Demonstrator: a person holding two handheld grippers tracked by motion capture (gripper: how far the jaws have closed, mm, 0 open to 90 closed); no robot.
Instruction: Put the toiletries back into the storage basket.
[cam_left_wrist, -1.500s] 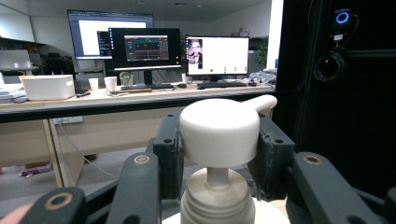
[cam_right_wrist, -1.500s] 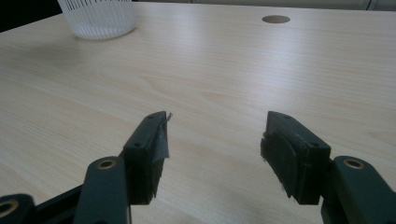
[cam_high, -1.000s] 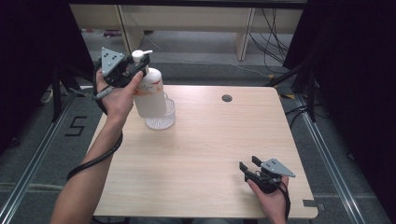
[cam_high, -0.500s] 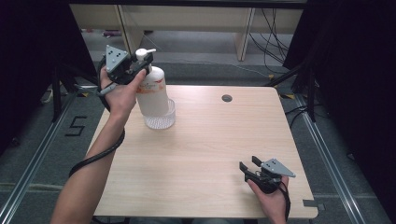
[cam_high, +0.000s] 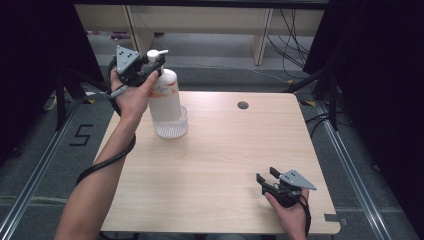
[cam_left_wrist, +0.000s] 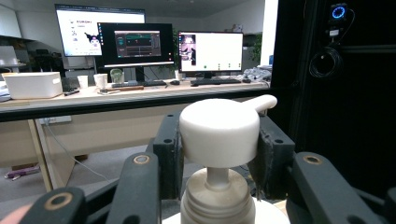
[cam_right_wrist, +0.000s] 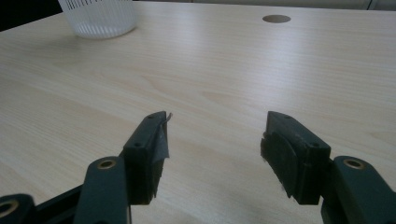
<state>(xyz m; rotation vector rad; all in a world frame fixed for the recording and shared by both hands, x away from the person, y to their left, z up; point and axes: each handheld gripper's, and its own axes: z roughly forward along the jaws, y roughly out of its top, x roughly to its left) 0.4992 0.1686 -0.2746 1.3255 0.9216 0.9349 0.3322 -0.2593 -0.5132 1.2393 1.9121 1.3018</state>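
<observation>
- The pump bottle (cam_high: 164, 92) stands upright with its base down inside the clear ribbed cup (cam_high: 171, 126), near the far left corner of the worktop (cam_high: 220, 165). Its long axis runs straight up and down.
- The left gripper (cam_high: 150, 67) sits at the very top of the bottle, reaching in from the bottle's left. In the left gripper view its fingers (cam_left_wrist: 168, 154) stand on either side of the white pump head (cam_left_wrist: 219, 133), pressing against its flanks, so they are clamped on the pump head rather than on the body.
- The spout of the pump points away from the left hand (cam_high: 131, 95), toward the far right.
- Since the grip is at the top and the bottle is vertical, I judge that the coming move turns on that axis: a straight pull up would free the base from the cup, while any sideways lean would drag the cup along or tip it.
- The right gripper (cam_high: 266, 181) rests at the near right corner of the worktop, well apart from the bottle, its fingers (cam_right_wrist: 149, 149) spread with only bare wood between them.
- The left hand is far nearer; the cup lies across the worktop from the right.
</observation>
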